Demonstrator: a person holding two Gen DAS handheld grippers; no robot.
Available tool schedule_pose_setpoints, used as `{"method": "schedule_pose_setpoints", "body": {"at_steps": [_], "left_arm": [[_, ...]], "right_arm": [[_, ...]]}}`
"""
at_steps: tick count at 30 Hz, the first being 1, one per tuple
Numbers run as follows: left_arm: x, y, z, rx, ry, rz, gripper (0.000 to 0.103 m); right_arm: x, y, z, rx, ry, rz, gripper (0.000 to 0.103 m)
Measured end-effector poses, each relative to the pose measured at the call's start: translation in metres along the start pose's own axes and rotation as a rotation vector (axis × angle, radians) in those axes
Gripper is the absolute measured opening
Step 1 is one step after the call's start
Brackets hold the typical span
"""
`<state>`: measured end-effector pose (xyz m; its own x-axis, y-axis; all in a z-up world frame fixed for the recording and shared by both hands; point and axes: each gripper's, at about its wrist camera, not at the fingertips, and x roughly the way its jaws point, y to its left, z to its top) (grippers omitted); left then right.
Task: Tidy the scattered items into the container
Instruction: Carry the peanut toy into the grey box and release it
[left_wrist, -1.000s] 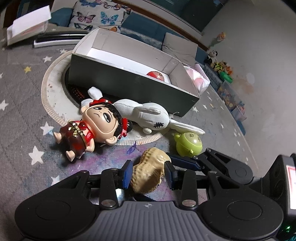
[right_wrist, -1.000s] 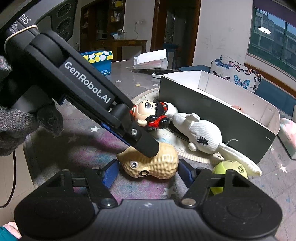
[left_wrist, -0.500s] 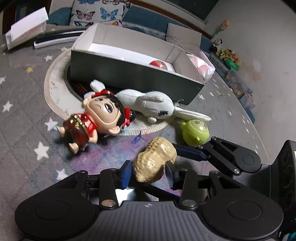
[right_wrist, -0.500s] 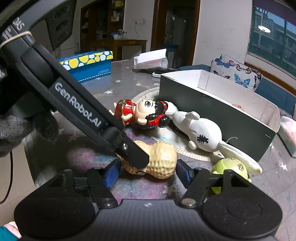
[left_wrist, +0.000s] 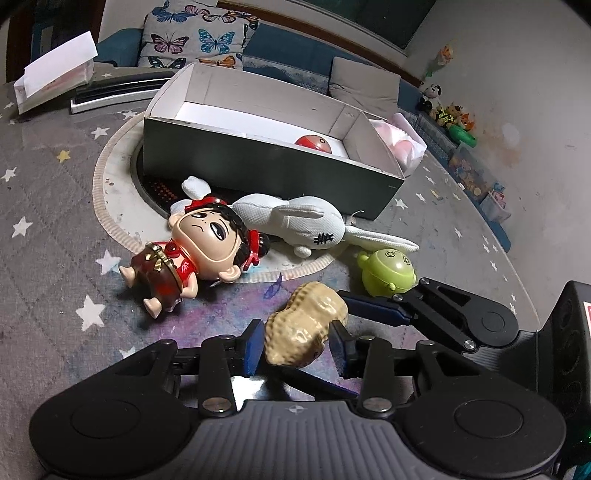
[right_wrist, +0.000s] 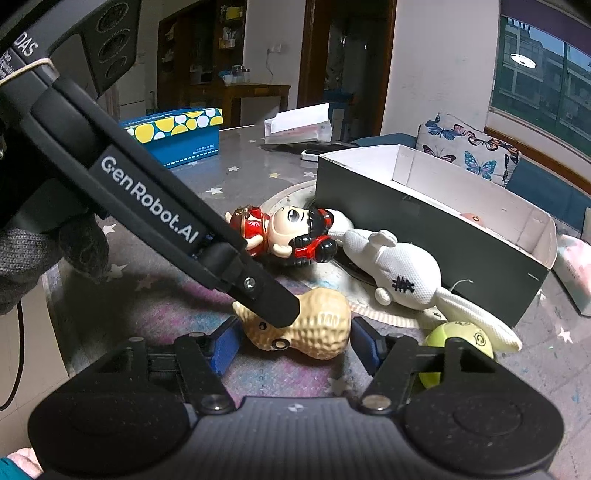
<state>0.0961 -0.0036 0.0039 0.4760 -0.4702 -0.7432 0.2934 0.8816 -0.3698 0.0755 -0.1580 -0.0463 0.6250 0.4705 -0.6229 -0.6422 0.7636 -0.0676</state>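
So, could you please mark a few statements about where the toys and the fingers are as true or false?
1. The peanut toy sits between the fingers of the left gripper. True.
2. The doll lies inside the box. False: it lies on the star-patterned mat, in front of the box.
3. A red round toy is already in the box. True.
4. The white rabbit plush stands upright. False: it lies flat beside the doll, outside the box.
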Motion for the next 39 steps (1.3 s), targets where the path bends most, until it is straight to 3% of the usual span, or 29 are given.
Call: {"method": "schedule_pose_setpoints", "body": {"at_steps": [13, 22, 31, 39], "left_arm": [[-0.020, -0.015, 0.021, 0.015, -0.059, -0.049, 0.037], [-0.021, -0.020, 0.075, -0.005, -0.114, -0.071, 0.037], [0.008, -0.006, 0.153, -0.060, -0.119, -0.080, 0.037], [0.076, 0.023, 0.205, -0.135, -0.034, -0.080, 0.037]], "right_arm": [[-0.030, -0.015, 0.026, -0.032, -0.057, -0.019, 0.065], [-0.032, -0.050, 0.066, -0.072, -0.108, -0.057, 0.065], [0.002, -0.108, 0.120, -0.052, -0.113, -0.067, 0.065], [0.068, -0.173, 0.144, 0.048, -0.004, -0.019, 0.065]]}}
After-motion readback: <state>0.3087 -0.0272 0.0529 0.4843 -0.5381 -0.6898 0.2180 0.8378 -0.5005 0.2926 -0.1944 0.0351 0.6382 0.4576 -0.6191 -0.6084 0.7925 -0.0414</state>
